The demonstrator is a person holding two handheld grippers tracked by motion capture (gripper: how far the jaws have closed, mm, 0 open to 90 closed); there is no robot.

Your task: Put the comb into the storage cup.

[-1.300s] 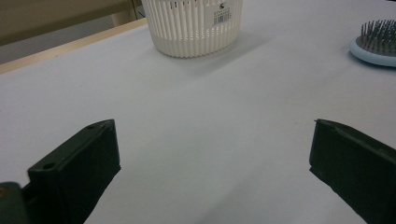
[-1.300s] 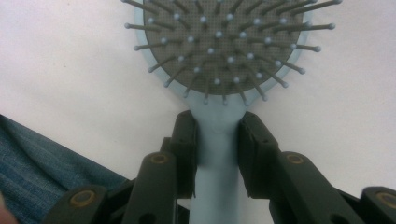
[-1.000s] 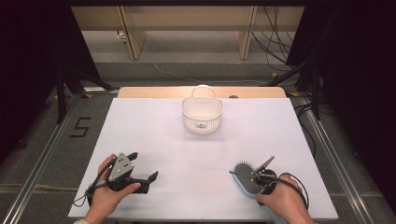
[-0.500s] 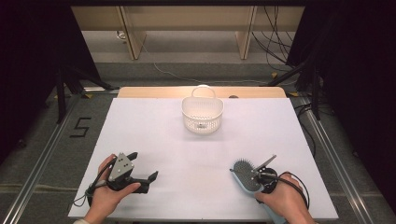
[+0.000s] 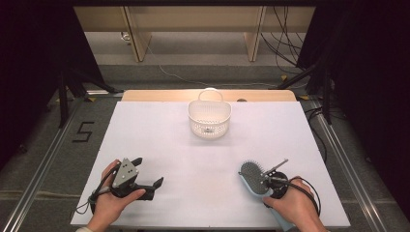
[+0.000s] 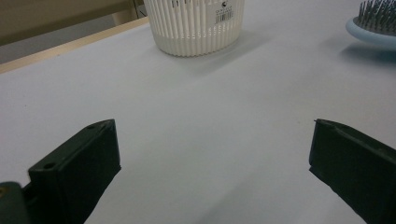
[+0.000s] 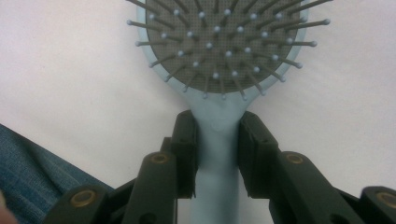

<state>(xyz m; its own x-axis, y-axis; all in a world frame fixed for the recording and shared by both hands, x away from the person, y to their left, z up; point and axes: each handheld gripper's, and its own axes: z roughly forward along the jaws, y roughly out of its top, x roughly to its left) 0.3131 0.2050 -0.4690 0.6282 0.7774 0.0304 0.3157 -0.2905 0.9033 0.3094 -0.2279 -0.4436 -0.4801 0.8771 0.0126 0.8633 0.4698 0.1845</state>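
Observation:
A light-blue hairbrush [image 5: 251, 173] with its grey bristle pad facing up is near the table's front right. My right gripper [image 5: 267, 185] is shut on its handle [image 7: 217, 140], just below the head [image 7: 219, 42]. My left gripper [image 5: 148, 172] rests at the front left with its jaws wide open and nothing between them [image 6: 212, 135]. A white slatted basket [image 5: 209, 117] stands upright at the back centre; the left gripper view has the basket [image 6: 196, 23] ahead and the hairbrush [image 6: 376, 21] at upper right.
The white table top [image 5: 159, 140] lies bare between the grippers and the basket. A wooden strip [image 5: 154, 95] runs along the far edge. Blue denim [image 7: 37, 163] fills the lower left corner of the right gripper view.

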